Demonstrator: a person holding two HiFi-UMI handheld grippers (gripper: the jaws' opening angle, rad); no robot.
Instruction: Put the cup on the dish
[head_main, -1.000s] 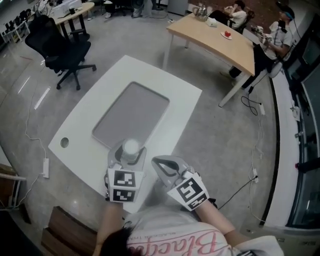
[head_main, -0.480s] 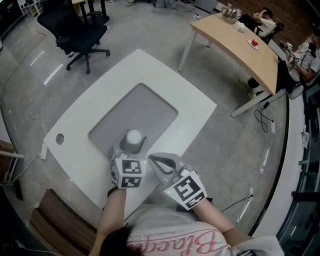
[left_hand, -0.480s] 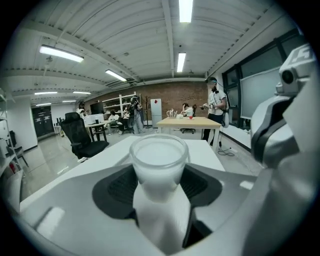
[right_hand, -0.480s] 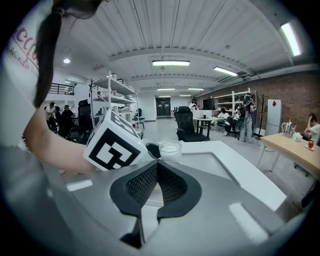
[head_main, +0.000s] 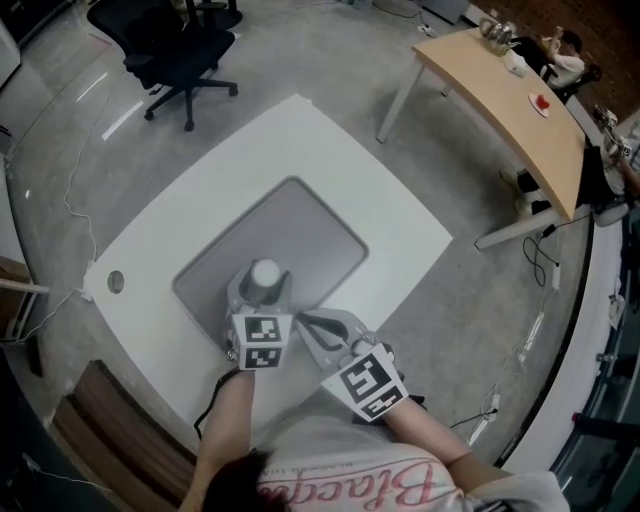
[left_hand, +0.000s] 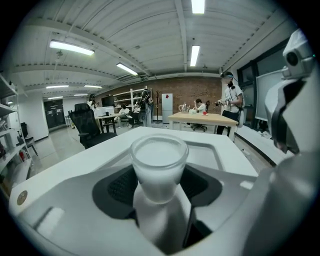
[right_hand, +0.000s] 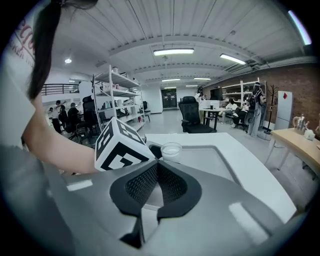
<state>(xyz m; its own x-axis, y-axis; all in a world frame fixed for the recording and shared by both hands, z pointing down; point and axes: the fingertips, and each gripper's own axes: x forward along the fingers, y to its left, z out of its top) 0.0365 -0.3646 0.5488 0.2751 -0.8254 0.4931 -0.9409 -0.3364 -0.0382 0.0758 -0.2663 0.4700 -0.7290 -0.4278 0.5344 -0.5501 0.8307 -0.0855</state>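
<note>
A frosted white cup (head_main: 265, 272) (left_hand: 159, 160) stands upright between the jaws of my left gripper (head_main: 263, 285) (left_hand: 159, 187), which is shut on its lower body. The cup hangs over the near corner of a grey rectangular dish (head_main: 300, 230) (left_hand: 216, 150) set into the white table (head_main: 330, 140). I cannot tell whether the cup's base touches the dish. My right gripper (head_main: 306, 321) (right_hand: 157, 172) is just to the right of the left one, shut with nothing in it. In the right gripper view the cup (right_hand: 171, 150) and the dish (right_hand: 202, 156) lie ahead.
A round cable hole (head_main: 115, 282) sits near the table's left corner. A black office chair (head_main: 180, 40) stands on the floor beyond the table, and a wooden table (head_main: 505, 95) with people at it is at the far right. Cables (head_main: 60, 200) run along the floor.
The left gripper has carried the cup a little forward, from the dish's near edge to over its near corner. The right gripper has stayed beside it, shut.
</note>
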